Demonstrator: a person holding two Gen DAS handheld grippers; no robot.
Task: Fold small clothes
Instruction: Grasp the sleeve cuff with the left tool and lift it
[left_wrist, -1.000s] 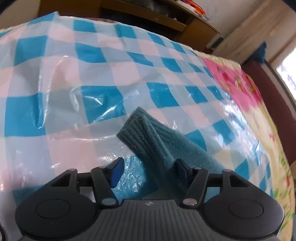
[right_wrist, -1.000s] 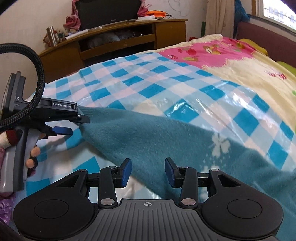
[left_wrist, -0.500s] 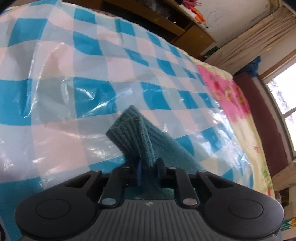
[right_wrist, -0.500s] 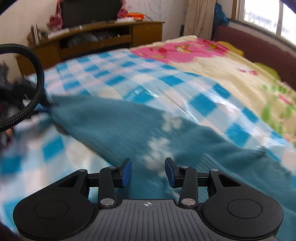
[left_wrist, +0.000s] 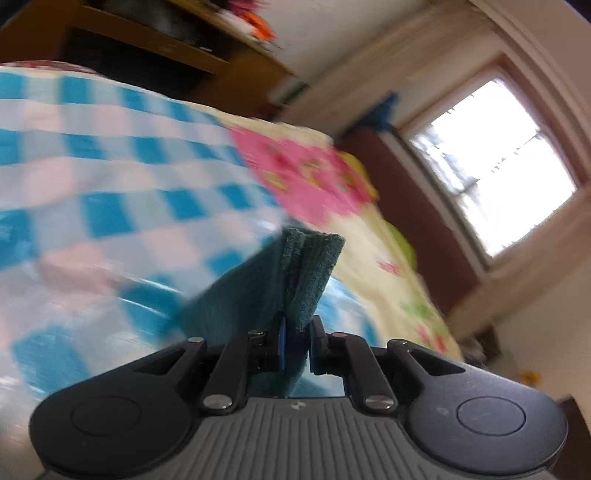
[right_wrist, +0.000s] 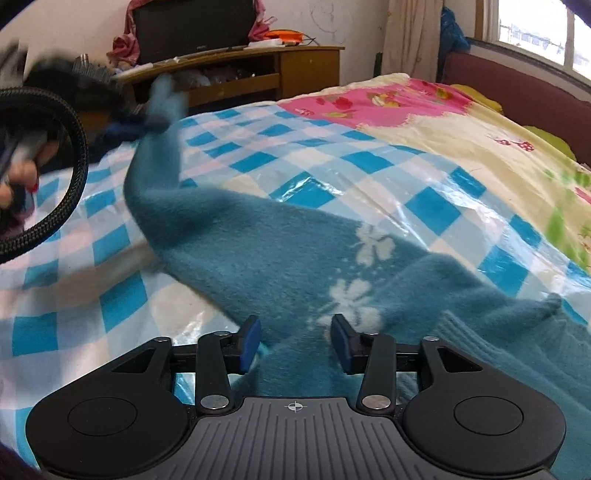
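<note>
A teal knit sweater (right_wrist: 280, 254) with white flower marks lies spread on the blue-checked plastic sheet (right_wrist: 118, 306) over the bed. My left gripper (left_wrist: 296, 341) is shut on the sweater's sleeve cuff (left_wrist: 308, 269) and holds it lifted off the bed. In the right wrist view the left gripper (right_wrist: 142, 122) shows blurred at the upper left, with the sleeve (right_wrist: 155, 162) hanging from it. My right gripper (right_wrist: 294, 343) is open and empty, low over the sweater's body near its ribbed hem (right_wrist: 491, 354).
A floral quilt (right_wrist: 461, 125) covers the bed's far right side. A wooden TV cabinet (right_wrist: 240, 77) stands behind the bed. A dark red headboard (right_wrist: 517, 96) and a window (left_wrist: 491, 177) are at the right. A braided cable (right_wrist: 74, 147) loops at the left.
My left gripper closed on the sleeve cuff and has lifted it up and swung right, toward the window. My right gripper stayed open, shifting slightly over the sweater body.
</note>
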